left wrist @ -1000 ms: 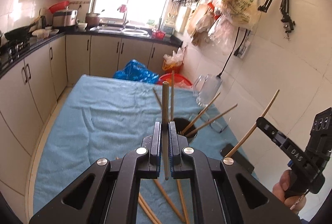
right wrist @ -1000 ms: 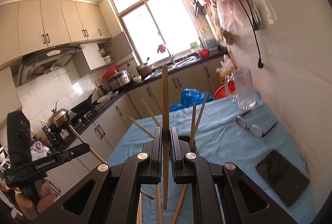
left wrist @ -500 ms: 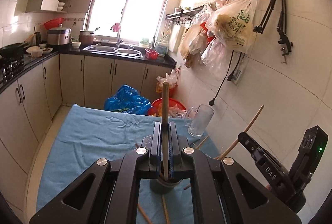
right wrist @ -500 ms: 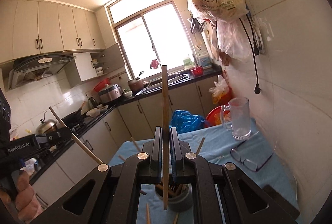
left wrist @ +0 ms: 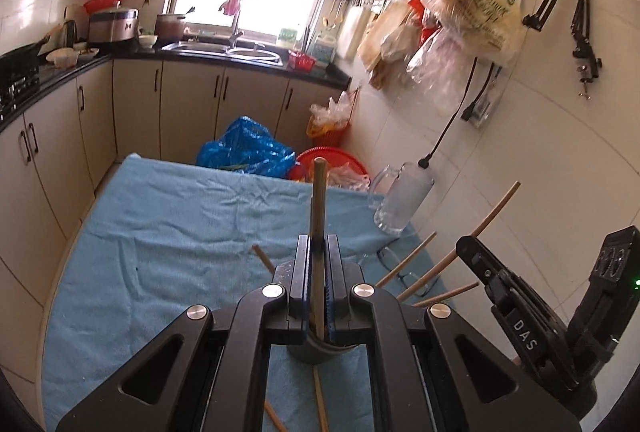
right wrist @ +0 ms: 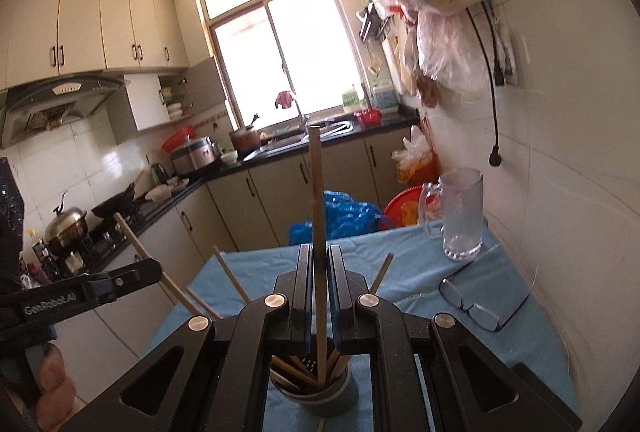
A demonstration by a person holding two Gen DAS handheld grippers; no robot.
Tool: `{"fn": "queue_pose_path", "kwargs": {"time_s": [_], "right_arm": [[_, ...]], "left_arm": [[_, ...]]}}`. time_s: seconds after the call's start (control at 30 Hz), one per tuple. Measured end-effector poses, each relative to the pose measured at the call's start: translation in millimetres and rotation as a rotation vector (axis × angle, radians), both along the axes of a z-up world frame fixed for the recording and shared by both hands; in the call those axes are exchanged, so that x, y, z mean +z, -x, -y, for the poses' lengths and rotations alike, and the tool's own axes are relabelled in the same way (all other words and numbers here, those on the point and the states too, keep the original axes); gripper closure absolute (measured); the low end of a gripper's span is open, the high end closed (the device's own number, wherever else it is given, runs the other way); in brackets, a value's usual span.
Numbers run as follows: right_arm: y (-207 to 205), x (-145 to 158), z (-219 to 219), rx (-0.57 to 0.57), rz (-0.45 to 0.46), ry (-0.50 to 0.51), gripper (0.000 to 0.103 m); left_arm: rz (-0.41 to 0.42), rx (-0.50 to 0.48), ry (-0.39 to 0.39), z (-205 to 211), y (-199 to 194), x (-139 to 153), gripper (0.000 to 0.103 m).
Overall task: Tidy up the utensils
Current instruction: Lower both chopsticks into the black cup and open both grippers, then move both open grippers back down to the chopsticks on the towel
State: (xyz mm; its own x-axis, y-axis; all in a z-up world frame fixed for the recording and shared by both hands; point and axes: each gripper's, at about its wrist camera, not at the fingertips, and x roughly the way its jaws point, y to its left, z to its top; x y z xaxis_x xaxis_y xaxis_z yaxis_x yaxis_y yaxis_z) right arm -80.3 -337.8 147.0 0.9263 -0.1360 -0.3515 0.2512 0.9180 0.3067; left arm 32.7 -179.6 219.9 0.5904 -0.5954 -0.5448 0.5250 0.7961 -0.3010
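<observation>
Right wrist view: right gripper (right wrist: pixel 320 272) is clamped on an upright brown wooden chopstick (right wrist: pixel 316 191), tip over the grey cylindrical holder (right wrist: pixel 320 398). Left gripper (left wrist: pixel 319 264) likewise pinches another wooden chopstick (left wrist: pixel 318 199). Recommendation: lower each vertically into the cup, releasing one at a time to avoid collision.

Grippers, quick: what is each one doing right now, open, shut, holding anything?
Left gripper: shut on a chopstick, above the holder.
Right gripper: shut on another chopstick, its lower end in the holder.
</observation>
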Motion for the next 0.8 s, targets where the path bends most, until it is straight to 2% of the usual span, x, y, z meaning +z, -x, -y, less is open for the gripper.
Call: {"fn": "queue_pose_path", "kwargs": {"time_s": [0.13, 0.2, 0.27, 0.4, 0.43, 0.47, 0.5, 0.53, 0.57, 0.63, 0.7, 0.8], "right_arm": [[-0.5, -2.0, -0.3, 0.01, -0.008, 0.002, 0.094], [1.7, 1.0, -0.8, 0.016, 0.0, -0.001, 0.084], [8.6, 6.3, -2.1, 0.007, 0.017, 0.01, 0.062], [26.2, 18.5, -5.4, -0.002, 0.053, 0.021, 0.057], [31.7, 21.4, -6.6, -0.001, 0.06, 0.02, 0.051], [40.7, 24.6, -7.4, -0.003, 0.078, 0.02, 0.042], [48.1, 26.9, -7.9, -0.007, 0.093, 0.024, 0.038], [59.6, 29.6, -9.9, -0.02, 0.116, 0.041, 0.03], [69.9, 31.1, -13.2, -0.038, 0.135, 0.064, 0.016], [93.2, 29.4, -21.4, -0.068, 0.175, 0.134, 0.002], [109.4, 20.8, -30.5, -0.058, 0.196, 0.182, 0.0], [118.6, 0.8, -35.8, -0.019, 0.138, 0.169, 0.0]], "left_arm": [[-0.005, -0.006, 0.004, -2.7, -0.6, -3.2, 0.097], [0.007, -0.005, 0.007, -5.4, 2.5, -1.1, 0.097], [0.015, -0.008, 0.015, -8.2, 4.7, 1.7, 0.097], [0.022, -0.01, 0.032, -16.7, 11.5, 6.4, 0.097], [0.024, -0.009, 0.035, -19.7, 13.1, 6.9, 0.096], [0.03, -0.007, 0.041, -24.0, 16.3, 8.1, 0.091], [0.043, 0.002, 0.052, -31.0, 21.6, 8.9, 0.087], [0.057, 0.011, 0.058, -36.2, 26.4, 9.1, 0.076], [0.069, 0.019, 0.06, -40.7, 30.2, 8.6, 0.067], [0.103, 0.054, 0.061, -53.5, 40.9, 5.8, 0.06], [0.12, 0.084, 0.07, -70.0, 52.8, -3.7, 0.053], [0.119, 0.127, 0.054, -88.7, 63.8, -21.8, 0.046]]}}
